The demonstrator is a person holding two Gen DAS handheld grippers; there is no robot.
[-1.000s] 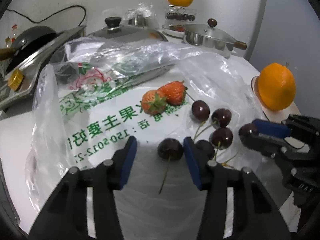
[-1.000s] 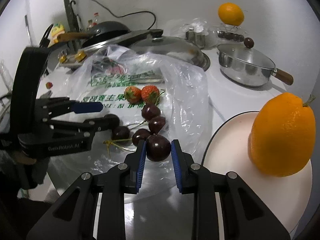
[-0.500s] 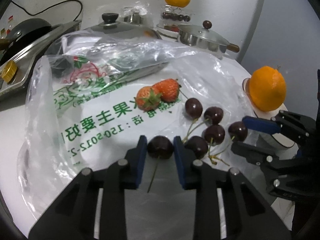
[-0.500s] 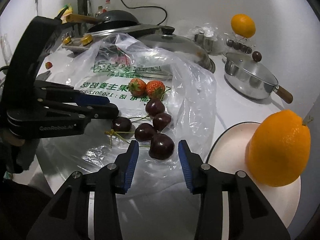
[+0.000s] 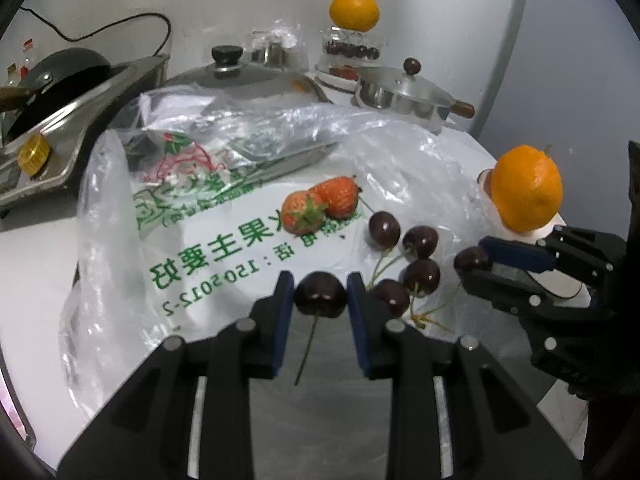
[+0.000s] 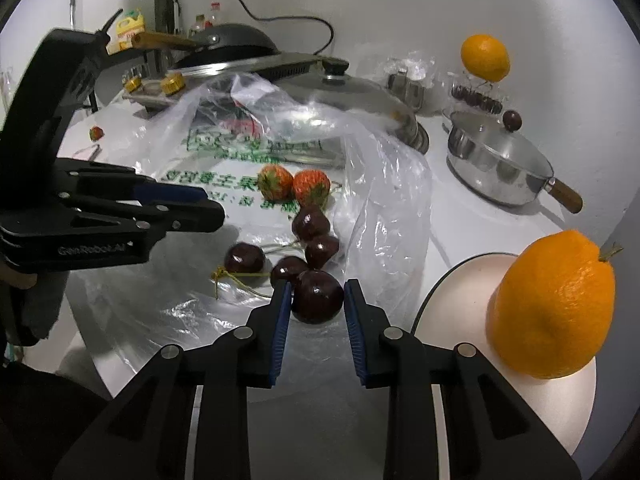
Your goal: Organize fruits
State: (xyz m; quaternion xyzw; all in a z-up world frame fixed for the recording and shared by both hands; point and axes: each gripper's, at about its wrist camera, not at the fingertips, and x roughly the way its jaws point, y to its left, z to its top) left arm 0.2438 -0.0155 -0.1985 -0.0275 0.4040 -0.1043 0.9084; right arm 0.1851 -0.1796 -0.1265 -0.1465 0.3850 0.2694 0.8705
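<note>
Two glossy dark cherries were gripped: the left gripper (image 5: 320,294) had its jaws closed on a stemmed cherry (image 5: 320,294), the right gripper (image 6: 316,298) closing its jaws on another cherry (image 6: 317,297), both above the plastic bag (image 5: 224,248) on the bench (image 5: 32,264), beside four loose cherries (image 5: 421,276).

We see dim, cool indoor light with glare streaking the plastic bag (image 5: 248,148) beyond the claws. Fisheye bending darkens every corner, and soft blur smears the black fingers (image 6: 256,360) nearest us.
</note>
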